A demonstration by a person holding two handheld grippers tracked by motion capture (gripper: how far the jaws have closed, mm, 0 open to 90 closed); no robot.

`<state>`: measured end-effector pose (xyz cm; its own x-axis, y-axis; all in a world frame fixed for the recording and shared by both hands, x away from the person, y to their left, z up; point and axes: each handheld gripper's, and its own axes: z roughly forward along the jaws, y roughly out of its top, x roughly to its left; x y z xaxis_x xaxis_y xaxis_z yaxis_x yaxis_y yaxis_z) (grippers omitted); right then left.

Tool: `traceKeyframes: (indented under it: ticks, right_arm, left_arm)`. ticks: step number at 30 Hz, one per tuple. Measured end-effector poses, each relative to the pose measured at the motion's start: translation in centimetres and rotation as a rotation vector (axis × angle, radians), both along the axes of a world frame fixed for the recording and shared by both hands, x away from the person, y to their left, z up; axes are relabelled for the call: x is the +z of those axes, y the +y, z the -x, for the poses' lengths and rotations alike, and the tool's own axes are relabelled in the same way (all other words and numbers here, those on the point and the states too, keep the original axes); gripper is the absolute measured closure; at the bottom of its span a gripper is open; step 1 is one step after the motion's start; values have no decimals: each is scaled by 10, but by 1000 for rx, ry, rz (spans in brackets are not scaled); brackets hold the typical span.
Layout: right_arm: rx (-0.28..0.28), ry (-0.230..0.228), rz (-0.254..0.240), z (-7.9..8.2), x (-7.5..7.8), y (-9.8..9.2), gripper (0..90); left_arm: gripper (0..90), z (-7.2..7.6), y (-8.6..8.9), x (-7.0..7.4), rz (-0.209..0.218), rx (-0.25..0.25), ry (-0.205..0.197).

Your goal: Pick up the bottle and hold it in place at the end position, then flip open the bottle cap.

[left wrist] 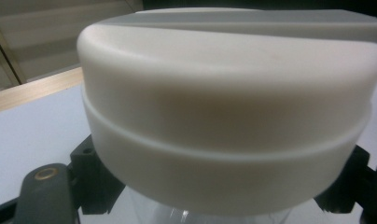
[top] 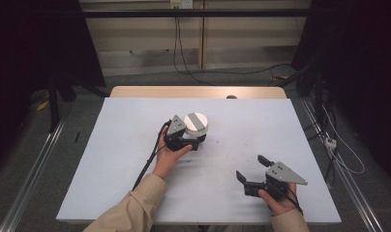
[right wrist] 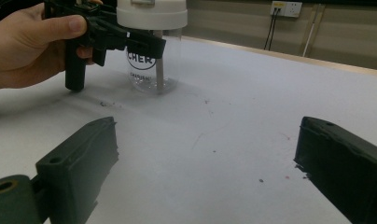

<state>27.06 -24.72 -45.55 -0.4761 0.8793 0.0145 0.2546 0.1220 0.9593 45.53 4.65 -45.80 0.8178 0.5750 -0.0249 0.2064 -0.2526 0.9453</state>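
- The right claw (top: 248, 167) sits nearest the person, low over the tabletop (top: 121, 145) at its near right. Its jaws stand wide apart with nothing between them; the right gripper view confirms bare tabletop in the gap.
- The jar (right wrist: 155, 65) lies ahead and to the left of the right claw, well apart from it. The open jaws point roughly toward it.
- The jar stands upright near the centre of the tabletop; its long axis is vertical. The body is clear plastic with dark lettering, topped by a white lid (top: 196, 123) with a grey band across it.
- The left claw (top: 190, 140) is the nearer one to the jar by far: its jaws are closed on the clear body just under the lid, as the right gripper view shows, and the left hand (top: 168, 157) bears it from the near side.
- Judgement: with the body clamped by the left claw, the lid is the free part. The right claw would need to travel forward-left and rise to lid height to grip it.
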Motion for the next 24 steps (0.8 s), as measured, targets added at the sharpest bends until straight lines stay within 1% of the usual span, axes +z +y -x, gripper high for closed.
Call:
traceKeyframes:
  ticks: [3, 4, 9, 14, 16, 19, 20, 21, 24]
  right_arm:
    - [10, 3, 6, -2, -1, 3, 51]
    - [10, 4, 8, -2, -1, 3, 51]
    - [10, 7, 7, -5, 0, 5, 50]
    - [7, 12, 13, -13, 0, 9, 50]
    - [14, 13, 12, -16, 1, 12, 50]
    - [27, 17, 27, -21, 1, 17, 50]
    - [32, 19, 30, -23, 1, 19, 50]
    - [32, 19, 30, -23, 1, 19, 50]
    - [36, 21, 30, -30, 4, 25, 52]
  left_arm:
    - [184, 1, -1, 0, -5, -3, -5]
    - [184, 1, -1, 0, -12, -4, -13]
    - [184, 1, 2, -1, 8, -2, 2]
    - [184, 4, 3, -3, 2, -3, -15]
    - [184, 4, 4, -3, 7, -4, -14]
    - [184, 5, 4, -3, 11, -2, -13]
    - [184, 5, 4, -3, 2, -5, -17]
    - [184, 5, 4, -3, 2, -5, -17]
    - [184, 5, 5, -3, 7, -4, -14]
